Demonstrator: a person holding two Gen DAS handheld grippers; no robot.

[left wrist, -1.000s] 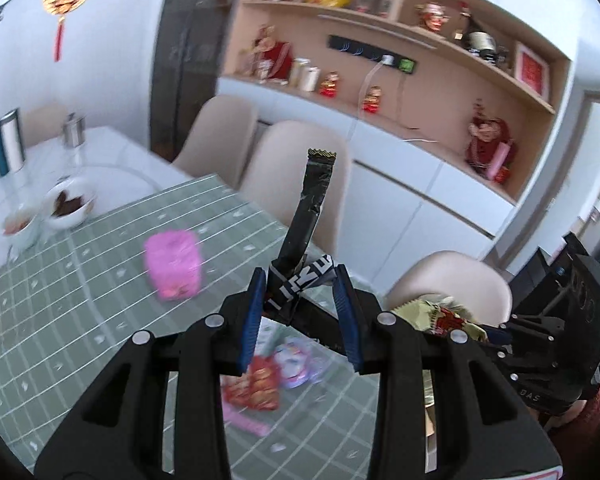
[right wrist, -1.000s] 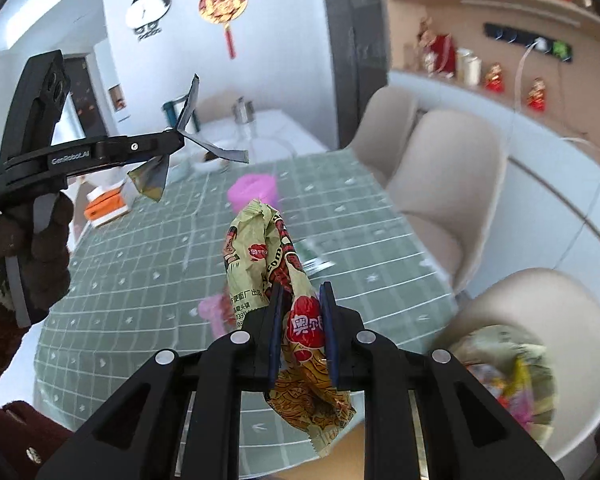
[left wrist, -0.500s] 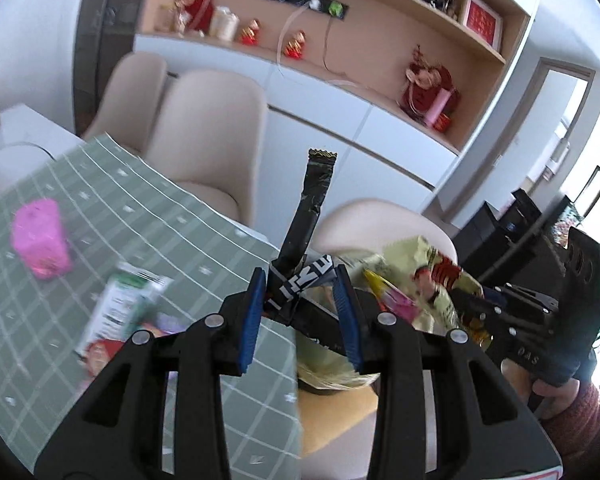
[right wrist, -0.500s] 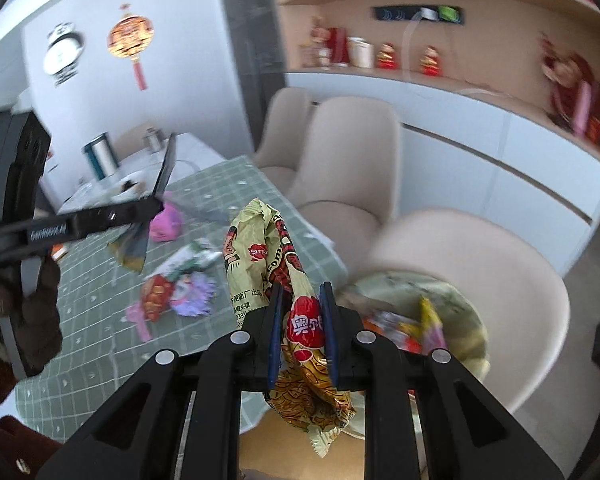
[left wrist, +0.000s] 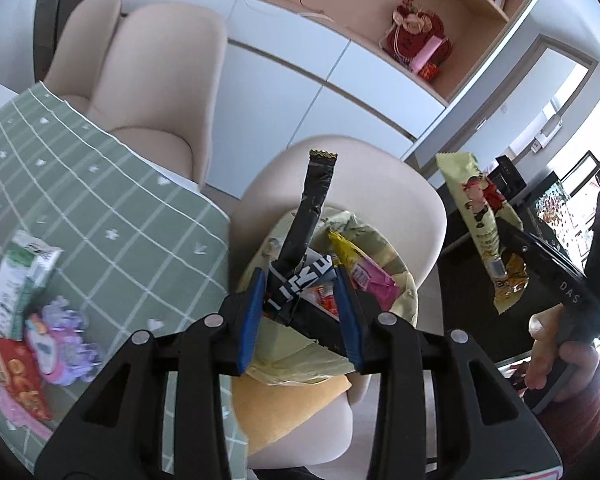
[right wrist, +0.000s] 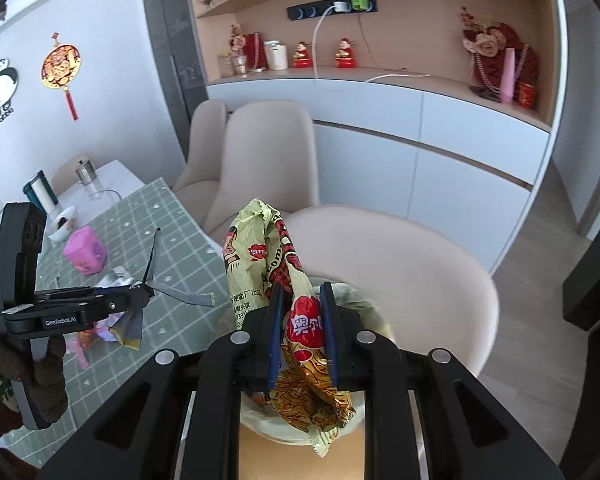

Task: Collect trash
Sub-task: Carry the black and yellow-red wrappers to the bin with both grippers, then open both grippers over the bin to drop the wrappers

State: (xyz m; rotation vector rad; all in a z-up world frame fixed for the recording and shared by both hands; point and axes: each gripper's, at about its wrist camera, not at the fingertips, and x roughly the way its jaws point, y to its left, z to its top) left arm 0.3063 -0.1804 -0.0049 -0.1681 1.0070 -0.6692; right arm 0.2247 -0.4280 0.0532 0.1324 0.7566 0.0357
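In the left wrist view, we are holding the left gripper [left wrist: 300,300] over a trash bag [left wrist: 380,248] that is sitting open on the seat of a beige chair [left wrist: 416,216]. Its blue pads are standing partly apart and pressing on a black wrapper [left wrist: 314,204], whose long strip is sticking up and away from the jaws while its printed end is lying folded between them. Inside the bag we are seeing a yellow wrapper [left wrist: 342,250] and a pink wrapper [left wrist: 374,280]. To the left, on the green checked tablecloth [left wrist: 100,208], more trash is lying: a green and white packet [left wrist: 24,272], a purple wrapper [left wrist: 62,340] and a red packet [left wrist: 18,376]. At the right edge we are seeing the right gripper [left wrist: 516,240] in the right hand [left wrist: 560,356], gripping a pale green snack wrapper [left wrist: 480,216] beside the chair.

In the right wrist view, we are keeping the right gripper [right wrist: 302,320] nearly closed on the snack wrapper [right wrist: 272,256], which is bunching up above the pads and hanging crumpled below them. Just beyond it we are seeing the bag's rim [right wrist: 374,316] on the same chair [right wrist: 420,264]. On the left, the left gripper [right wrist: 140,294], held in a gloved left hand [right wrist: 40,384], is carrying the black wrapper [right wrist: 152,256] above the table edge. Farther back on the tablecloth [right wrist: 148,216] a pink box [right wrist: 86,254] is standing.
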